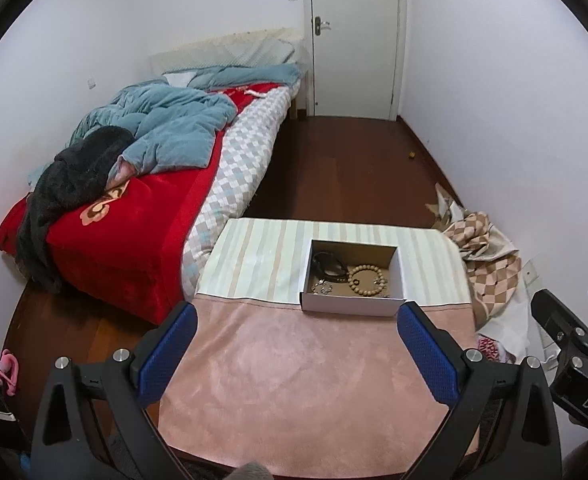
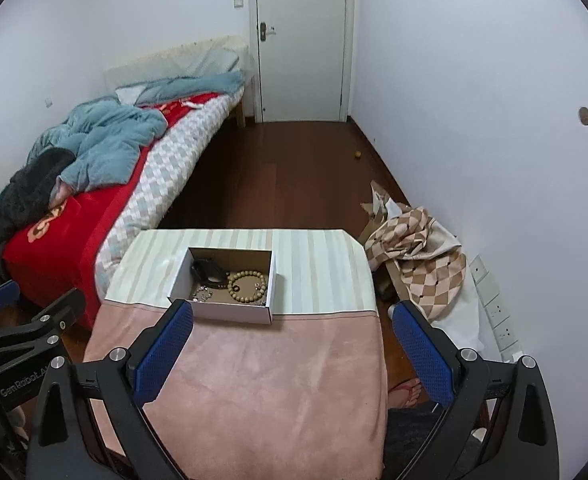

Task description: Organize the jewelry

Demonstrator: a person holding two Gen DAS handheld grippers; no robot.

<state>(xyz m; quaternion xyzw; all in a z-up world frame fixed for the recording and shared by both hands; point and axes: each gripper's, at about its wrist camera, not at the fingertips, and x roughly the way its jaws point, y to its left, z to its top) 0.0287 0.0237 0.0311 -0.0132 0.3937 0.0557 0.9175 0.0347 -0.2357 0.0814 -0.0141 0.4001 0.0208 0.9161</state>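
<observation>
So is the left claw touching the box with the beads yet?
Apart. In the left wrist view, the left claw hangs open over the pink cloth, with a plain stretch of cloth between its fingertips and the white box.

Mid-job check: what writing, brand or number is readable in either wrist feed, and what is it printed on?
"DAS", cut off by the frame edge: on the right gripper body, seen from the left wrist view.
"GenRobot.A", last letters hidden: on the left gripper body, seen from the right wrist view.
Box, its jewelry, door and wall plates: no readable text.
</observation>
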